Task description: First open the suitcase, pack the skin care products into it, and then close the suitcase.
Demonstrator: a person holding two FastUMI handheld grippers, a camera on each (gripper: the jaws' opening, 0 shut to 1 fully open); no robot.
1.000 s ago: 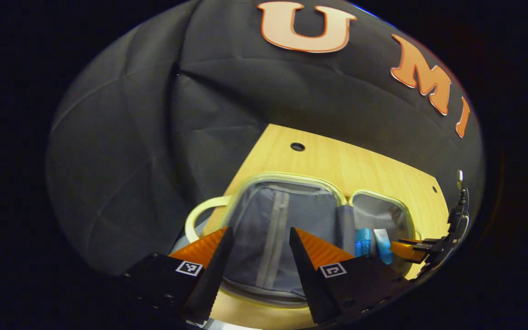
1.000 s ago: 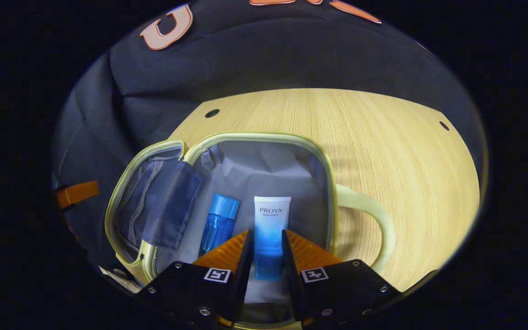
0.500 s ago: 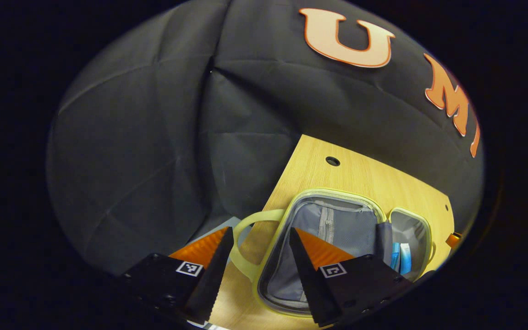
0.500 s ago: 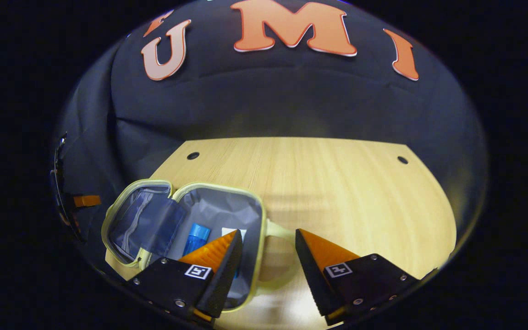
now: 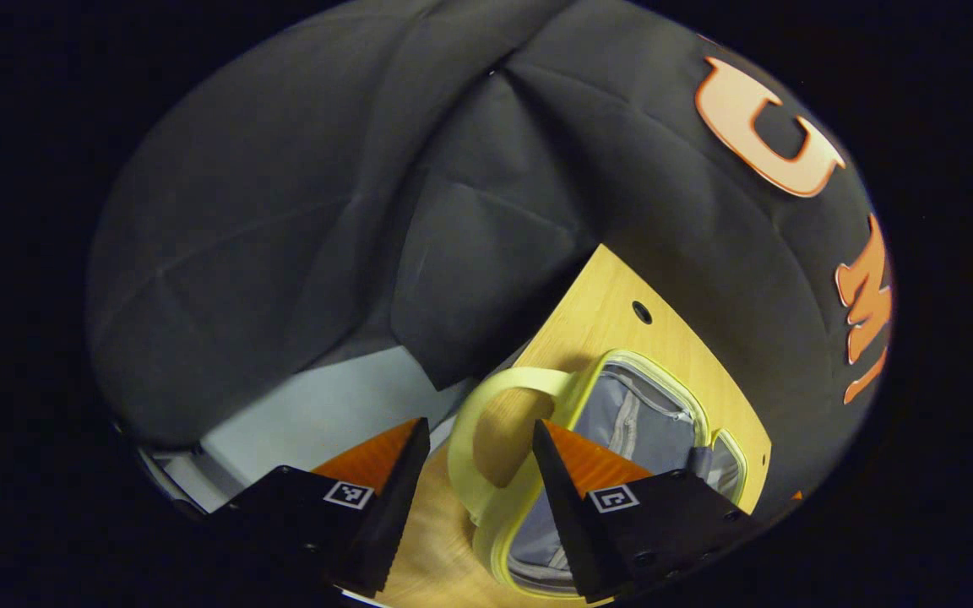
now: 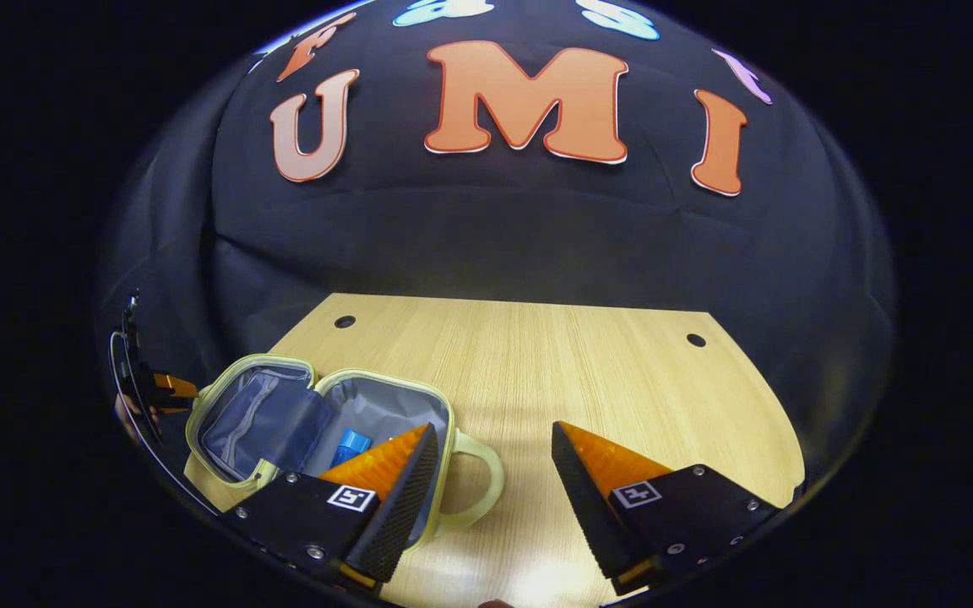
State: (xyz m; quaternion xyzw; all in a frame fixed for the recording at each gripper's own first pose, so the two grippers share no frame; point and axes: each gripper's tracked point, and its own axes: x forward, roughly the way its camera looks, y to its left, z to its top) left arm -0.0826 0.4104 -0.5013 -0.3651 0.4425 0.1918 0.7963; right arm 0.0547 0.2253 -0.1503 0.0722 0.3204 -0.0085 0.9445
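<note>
The pale yellow suitcase [image 6: 243, 368] lies open on the wooden table [image 6: 588, 371], grey lining up. A blue bottle [image 6: 353, 442] lies in its right half; my right finger [image 6: 394, 460] covers whatever is beside it. My right gripper [image 6: 493, 426] is open above the table, just right of that half, over its handle [image 6: 491, 473]. In the left gripper view the suitcase [image 5: 647, 360] shows its zipped lid half. My left gripper [image 5: 478, 424] is open, and the lid half's handle [image 5: 520, 380] loops between its fingers. The left gripper [image 6: 167, 387] also appears at the far left edge.
Bare table top stretches right of and behind the suitcase, with small round holes [image 6: 695, 340] near its back corners. The black cloth wall stands close behind. In the left gripper view a pale floor patch [image 5: 326, 405] lies beyond the table's edge.
My right gripper let go of the white tube, opened and pulled back up and right. My left gripper swung left from over the lid half until the handle came between its fingers.
</note>
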